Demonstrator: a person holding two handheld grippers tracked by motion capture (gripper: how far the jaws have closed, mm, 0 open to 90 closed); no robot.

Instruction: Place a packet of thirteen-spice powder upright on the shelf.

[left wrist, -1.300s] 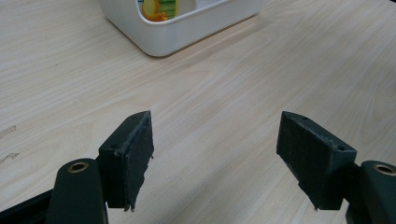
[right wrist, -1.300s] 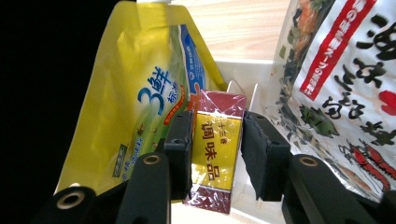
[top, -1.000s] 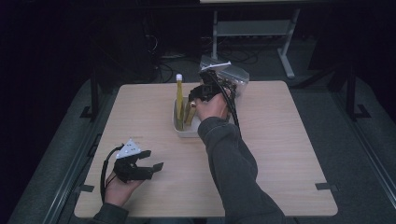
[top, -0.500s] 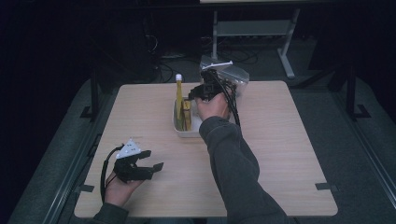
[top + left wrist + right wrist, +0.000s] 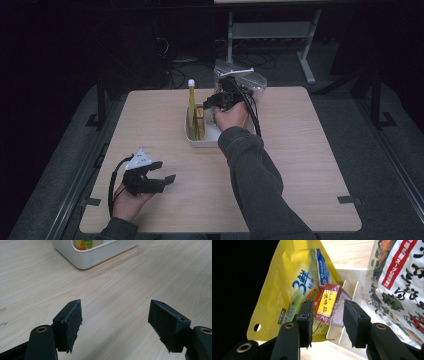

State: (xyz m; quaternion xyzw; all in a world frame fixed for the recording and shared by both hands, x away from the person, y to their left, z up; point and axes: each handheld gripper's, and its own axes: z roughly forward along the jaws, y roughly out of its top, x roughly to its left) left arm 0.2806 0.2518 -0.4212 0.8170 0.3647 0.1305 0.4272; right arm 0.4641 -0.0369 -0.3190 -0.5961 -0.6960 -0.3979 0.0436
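1. The pale wooden table (image 5: 300, 165) with rounded corners takes up most of the room in front of me, and the person's dark sleeves come in over its near edge.
2. A clear plastic bag with a red and white label (image 5: 398, 287), dark dried bits showing through it, stands at the far end of the table, just behind the right hand.
3. A white plastic bin with upright divider slats (image 5: 192, 137) sits toward the far middle of the table; its rounded corner shows at the top of the left gripper view (image 5: 100, 257).
4. A tall yellow pouch with blue print and a white cap (image 5: 294, 282) stands upright in the left part of that bin, rising well above the rim (image 5: 192, 100).
5. A small dark red box with a yellow label (image 5: 328, 303) leans in the bin just beside the pouch, touching it.
6. The right gripper (image 5: 328, 320) hangs over the bin, its jaws on either side of the red box; they have just been opening, and gaps show between the pads and the box.
7. The left gripper (image 5: 115, 322) rests low near the table's front left corner (image 5: 162, 175), well apart from the bin, jaws spread wide with only bare wood between them.
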